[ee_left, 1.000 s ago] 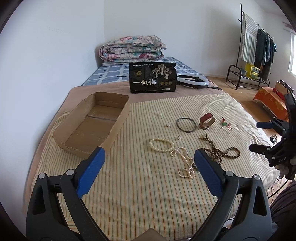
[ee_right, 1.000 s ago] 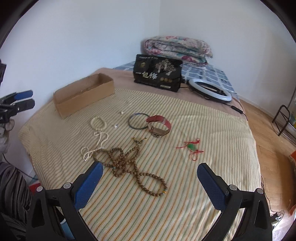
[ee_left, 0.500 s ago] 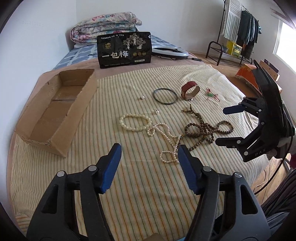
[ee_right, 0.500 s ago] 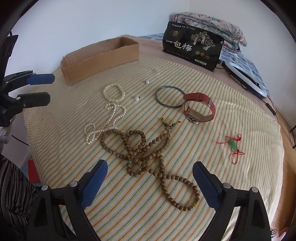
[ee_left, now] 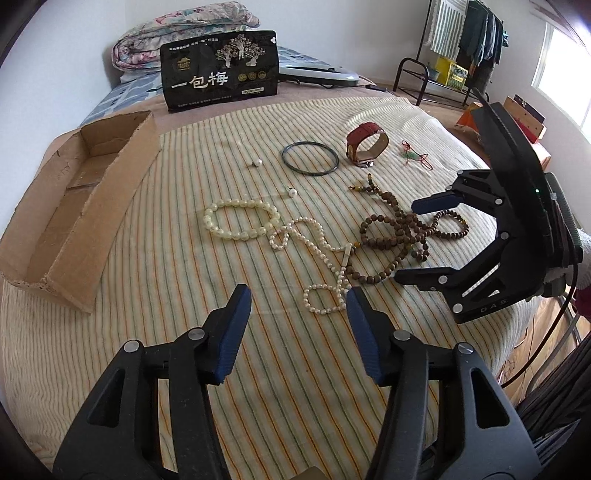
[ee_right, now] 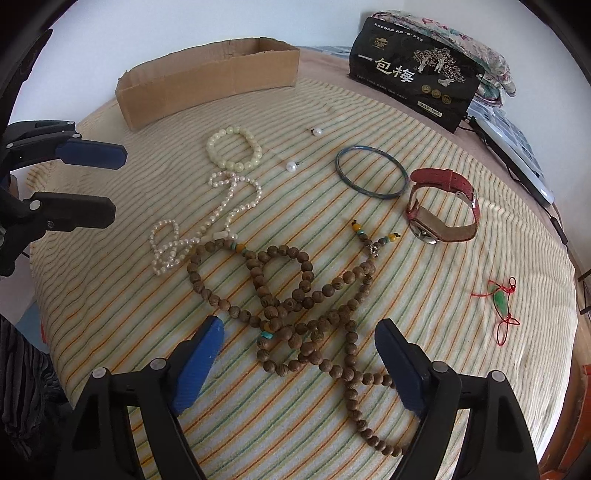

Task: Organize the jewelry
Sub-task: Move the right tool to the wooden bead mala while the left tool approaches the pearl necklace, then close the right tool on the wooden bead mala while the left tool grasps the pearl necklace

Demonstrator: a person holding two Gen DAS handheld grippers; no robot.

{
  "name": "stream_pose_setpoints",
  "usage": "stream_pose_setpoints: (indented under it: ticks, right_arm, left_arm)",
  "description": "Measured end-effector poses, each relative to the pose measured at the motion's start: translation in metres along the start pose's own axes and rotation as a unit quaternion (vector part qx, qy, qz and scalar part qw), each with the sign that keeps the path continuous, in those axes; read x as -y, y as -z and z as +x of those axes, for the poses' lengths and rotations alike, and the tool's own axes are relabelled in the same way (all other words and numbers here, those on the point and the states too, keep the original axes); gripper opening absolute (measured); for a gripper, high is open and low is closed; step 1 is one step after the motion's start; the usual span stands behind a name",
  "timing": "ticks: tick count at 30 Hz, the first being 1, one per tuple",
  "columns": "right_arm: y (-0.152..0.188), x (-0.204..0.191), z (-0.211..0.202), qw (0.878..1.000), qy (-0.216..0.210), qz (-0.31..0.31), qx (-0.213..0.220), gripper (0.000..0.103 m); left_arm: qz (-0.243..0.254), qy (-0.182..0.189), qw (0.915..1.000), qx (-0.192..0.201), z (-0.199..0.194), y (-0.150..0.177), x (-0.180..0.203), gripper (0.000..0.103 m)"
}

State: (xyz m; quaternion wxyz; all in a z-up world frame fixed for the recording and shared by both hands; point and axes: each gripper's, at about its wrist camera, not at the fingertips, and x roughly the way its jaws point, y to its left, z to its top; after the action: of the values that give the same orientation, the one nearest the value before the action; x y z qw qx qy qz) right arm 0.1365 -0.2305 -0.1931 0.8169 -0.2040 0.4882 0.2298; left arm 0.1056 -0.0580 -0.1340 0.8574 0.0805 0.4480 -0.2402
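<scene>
Jewelry lies on a striped bedspread: a pearl bracelet [ee_left: 240, 221] [ee_right: 234, 147], a thin pearl necklace [ee_left: 321, 254] [ee_right: 207, 221], a long brown wooden bead string [ee_left: 402, 236] [ee_right: 295, 310], a dark bangle [ee_left: 309, 158] [ee_right: 371, 178], a red-strapped watch [ee_left: 365, 146] [ee_right: 443, 205], a green pendant on red cord [ee_left: 413, 155] [ee_right: 500, 301] and two loose pearl earrings [ee_left: 291, 192] [ee_right: 291, 167]. My left gripper [ee_left: 299, 299] is open and empty, just before the necklace's near loop. My right gripper [ee_right: 299, 336] is open and empty, low over the wooden beads.
An empty cardboard tray [ee_left: 74, 206] [ee_right: 207, 79] sits at the bed's left side. A black printed package [ee_left: 221, 70] [ee_right: 413, 74] stands at the back, with folded quilts [ee_left: 177, 33] and a ring light [ee_left: 317, 72] behind. A clothes rack [ee_left: 458, 48] stands far right.
Both grippers have moved forward and down toward the jewelry. The left gripper's jaws have narrowed somewhat. The right gripper now hovers over the wooden beads.
</scene>
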Motion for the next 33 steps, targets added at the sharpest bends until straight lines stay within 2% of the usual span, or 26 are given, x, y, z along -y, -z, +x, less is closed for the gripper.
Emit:
stream_pose_setpoints:
  ticks: [2, 7, 10, 13, 15, 18, 24, 26, 28, 30, 33]
  right_arm:
    - [-0.001, -0.001, 0.004, 1.0, 0.006, -0.002, -0.004, 0.084]
    - [-0.005, 0.003, 0.004, 1.0, -0.001, 0.013, 0.002, 0.073]
    - [-0.007, 0.006, 0.005, 1.0, -0.005, 0.024, 0.004, 0.062]
    - [-0.007, 0.009, 0.004, 1.0, -0.001, 0.031, 0.006, 0.047]
    - [-0.006, 0.013, 0.003, 0.999, 0.002, 0.037, 0.006, 0.035]
    - [-0.006, 0.019, 0.002, 0.999, 0.003, 0.051, 0.007, 0.024]
    - [-0.003, 0.026, 0.002, 0.997, 0.0, 0.071, 0.011, 0.021]
    - [-0.002, 0.025, 0.002, 0.997, 0.001, 0.074, 0.013, 0.021]
    - [-0.002, 0.025, 0.002, 0.997, 0.001, 0.077, 0.014, 0.02]
    - [-0.001, 0.025, 0.001, 0.997, -0.001, 0.08, 0.017, 0.016]
    - [0.001, 0.025, -0.002, 0.996, -0.008, 0.087, 0.022, 0.014]
  left_arm:
    - [0.004, 0.004, 1.0, -0.004, 0.004, 0.0, 0.001, 0.052]
    - [0.01, 0.013, 0.9998, -0.013, 0.012, -0.002, 0.004, 0.05]
    - [0.017, 0.021, 0.9995, -0.017, 0.018, -0.003, 0.008, 0.048]
    - [0.027, 0.027, 0.999, -0.026, 0.025, -0.005, 0.013, 0.043]
    - [0.029, 0.033, 0.9985, -0.033, 0.032, -0.006, 0.016, 0.043]
    - [0.035, 0.042, 0.9975, -0.045, 0.044, -0.009, 0.022, 0.042]
    - [0.043, 0.028, 0.9966, -0.065, 0.067, -0.017, 0.027, 0.041]
    - [0.041, 0.018, 0.997, -0.063, 0.071, -0.017, 0.028, 0.035]
    - [0.042, 0.018, 0.9974, -0.055, 0.072, -0.017, 0.029, 0.018]
    - [0.033, 0.021, 0.9979, -0.052, 0.072, -0.017, 0.026, 0.007]
    - [-0.001, 0.037, 0.9981, -0.049, 0.069, -0.018, 0.016, 0.004]
